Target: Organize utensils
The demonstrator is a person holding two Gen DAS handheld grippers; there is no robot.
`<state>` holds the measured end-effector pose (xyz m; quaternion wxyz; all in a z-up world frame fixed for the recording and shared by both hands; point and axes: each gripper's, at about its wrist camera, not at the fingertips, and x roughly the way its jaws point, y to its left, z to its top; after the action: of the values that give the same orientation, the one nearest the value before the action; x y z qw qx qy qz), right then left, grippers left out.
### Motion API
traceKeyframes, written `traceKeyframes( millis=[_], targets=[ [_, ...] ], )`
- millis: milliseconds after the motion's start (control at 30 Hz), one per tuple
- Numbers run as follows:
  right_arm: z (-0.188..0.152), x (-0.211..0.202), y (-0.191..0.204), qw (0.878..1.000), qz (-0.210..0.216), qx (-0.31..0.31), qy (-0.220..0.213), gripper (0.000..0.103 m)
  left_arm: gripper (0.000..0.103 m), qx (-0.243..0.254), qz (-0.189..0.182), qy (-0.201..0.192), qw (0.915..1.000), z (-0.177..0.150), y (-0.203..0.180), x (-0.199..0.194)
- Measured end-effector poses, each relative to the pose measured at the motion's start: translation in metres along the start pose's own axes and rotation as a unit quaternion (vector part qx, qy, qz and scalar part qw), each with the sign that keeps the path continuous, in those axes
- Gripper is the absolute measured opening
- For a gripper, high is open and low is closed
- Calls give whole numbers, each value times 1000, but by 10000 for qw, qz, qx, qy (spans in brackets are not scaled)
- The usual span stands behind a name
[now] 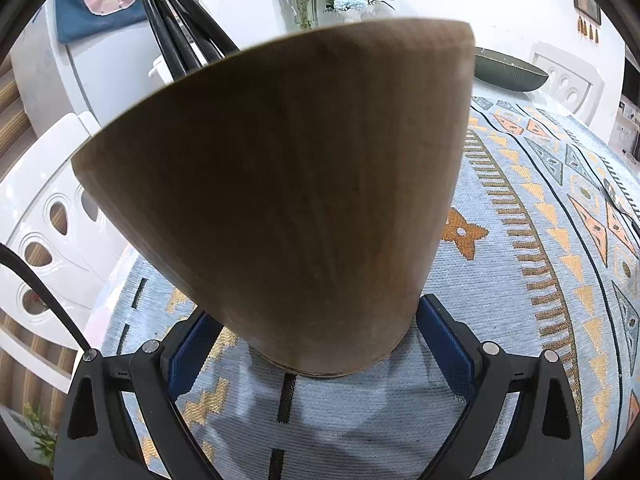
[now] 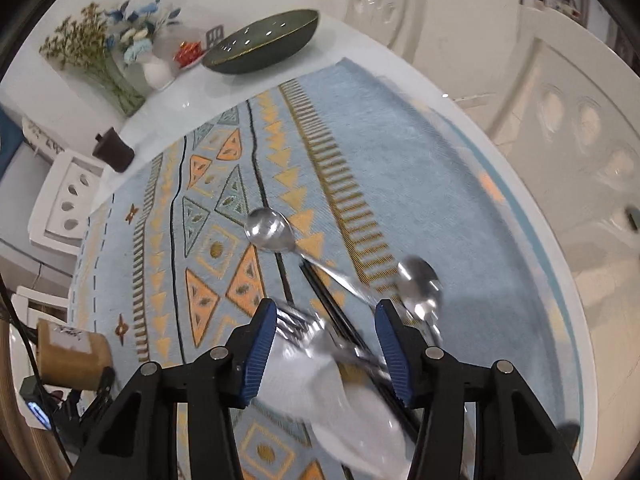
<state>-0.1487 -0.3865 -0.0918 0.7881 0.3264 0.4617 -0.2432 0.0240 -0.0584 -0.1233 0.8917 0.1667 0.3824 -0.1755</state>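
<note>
A tall wooden utensil holder [image 1: 280, 168] fills the left wrist view, tilted, with black chopsticks [image 1: 172, 32] sticking out of its top. My left gripper [image 1: 316, 320] is shut on its base, a blue pad on each side. In the right wrist view the holder [image 2: 72, 356] shows at the lower left. My right gripper [image 2: 326, 308] hangs open just above the cloth, astride a steel fork [image 2: 298, 326] and black chopsticks [image 2: 332, 312]. A white spoon [image 2: 352, 416] lies under it, blurred. Two steel spoons [image 2: 268, 228] [image 2: 420, 280] lie just beyond.
A blue patterned cloth [image 2: 360, 128] covers the white round table [image 2: 520, 184]. At the far side stand a dark green bowl [image 2: 260, 40], flower vases [image 2: 120, 56] and a small dark cup [image 2: 114, 152]. White chairs [image 2: 580, 128] ring the table.
</note>
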Motion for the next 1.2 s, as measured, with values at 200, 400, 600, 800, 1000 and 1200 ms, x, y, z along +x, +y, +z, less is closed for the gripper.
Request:
traceKeyframes(
  millis=[200, 400, 600, 800, 1000, 1200],
  targets=[
    [25, 52, 39, 9967, -312, -664, 332, 50, 97, 42, 51, -1, 10000, -5, -3, 2],
    [32, 86, 54, 9911, -601, -1049, 562, 50, 97, 62, 73, -4, 10000, -6, -7, 4],
    [38, 97, 63, 9879, -801, -1266, 392, 51, 98, 76, 107, -11, 9999, -7, -8, 4],
    [49, 99, 60, 9934, -438, -1028, 243, 38, 98, 91, 109, 10, 9999, -6, -9, 5],
    [64, 91, 27, 9975, 658, -73, 227, 35, 98, 89, 106, 15, 9999, -7, -9, 5],
    [66, 73, 21, 9949, 1009, 52, 3, 35, 98, 89, 100, 15, 9999, -7, -9, 4]
  ],
)
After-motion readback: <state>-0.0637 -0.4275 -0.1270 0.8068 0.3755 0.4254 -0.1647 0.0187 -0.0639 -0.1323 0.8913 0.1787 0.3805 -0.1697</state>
